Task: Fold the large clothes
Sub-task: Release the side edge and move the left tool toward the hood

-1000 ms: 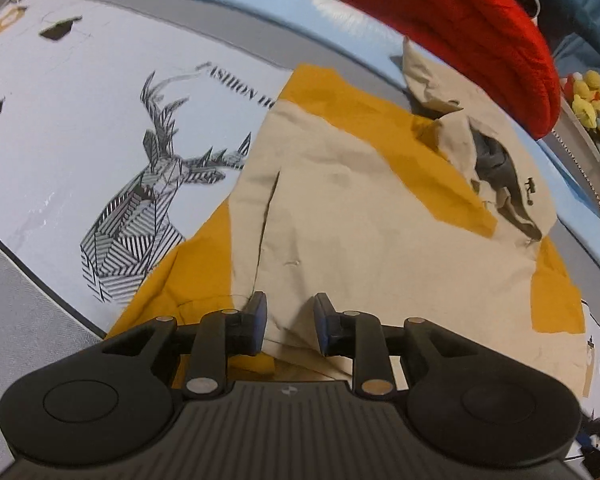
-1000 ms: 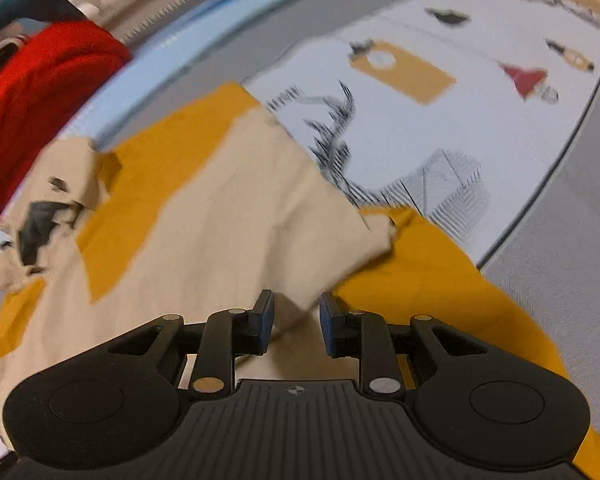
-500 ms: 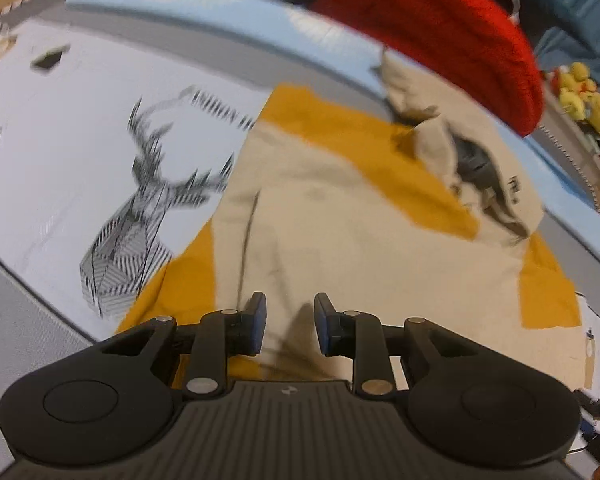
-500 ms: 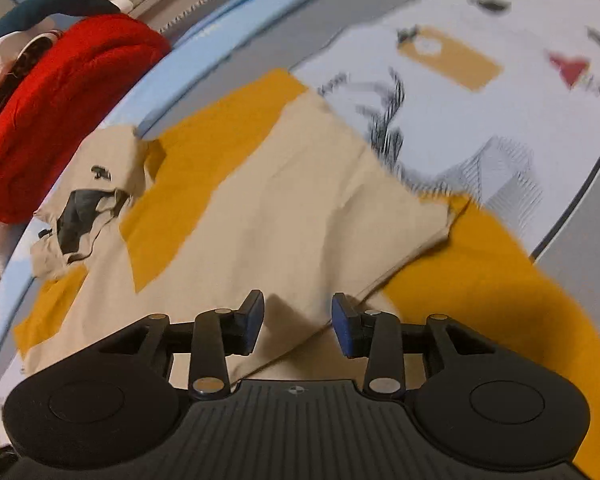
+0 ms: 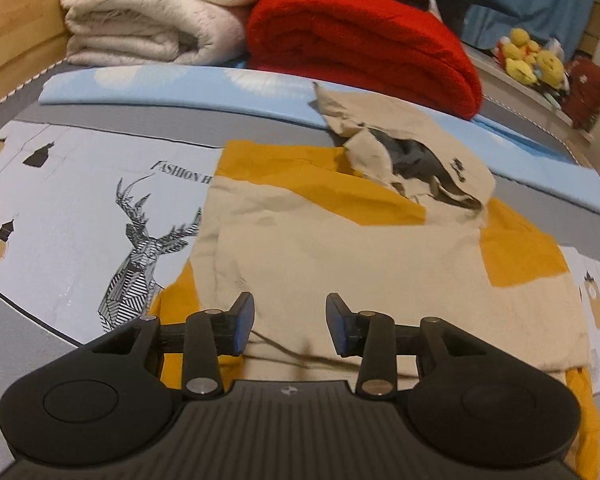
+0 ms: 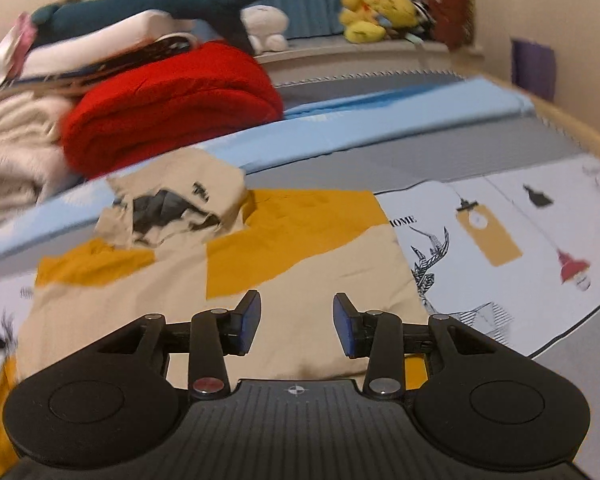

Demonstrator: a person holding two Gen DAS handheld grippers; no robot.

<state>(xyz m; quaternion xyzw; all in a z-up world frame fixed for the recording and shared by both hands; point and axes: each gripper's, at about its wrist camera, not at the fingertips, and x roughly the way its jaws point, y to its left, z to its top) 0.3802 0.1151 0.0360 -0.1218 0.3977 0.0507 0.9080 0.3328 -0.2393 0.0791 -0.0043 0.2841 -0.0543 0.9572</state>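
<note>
- L gripper [image 5: 290,322]: jaws opening, blue pads apart w/ a clear gap, nothing pinched. Cloth seen between the pads lies below them, not pressed by them.
- R gripper [image 6: 296,324]: jaws parted about as wide, blue pads clear of fabric, nothing held.
- Hooded top [image 5: 340,248], beige w/ mustard-yellow panels, lies spread flat on the bedsheet [image 5: 60,216]; fills centre of L view from 6 up to 12 o'clock.
- Beige front panel is folded over the yellow; yellow shows at 7 o'clock by the L pad, at 12 and at 3–4 o'clock.
- Hood [image 5: 412,160] crumpled at 1 o'clock in L view, dark lining showing, small dark logo on it; its tip overlaps the light-blue sheet band [image 5: 180,88].
- In R view same top [image 6: 300,276] sits centre; hood [image 6: 172,204] at 10–11 o'clock, yellow panels at 12 and 9.
- Deer print [image 5: 140,252] on the sheet at 9 o'clock in L view, just beside the top's left edge; partly covered by the top's right edge at 3 o'clock in R view.
- Red blanket [image 5: 360,40] folded at 12–1 o'clock behind the hood; cream blanket [image 5: 148,12] at 11, touching it.
- Yellow plush toys [image 6: 376,16] at 12–1 o'clock in R view, far back; dark-teal shark plush [image 6: 180,4] at 11, on the pile.
</note>
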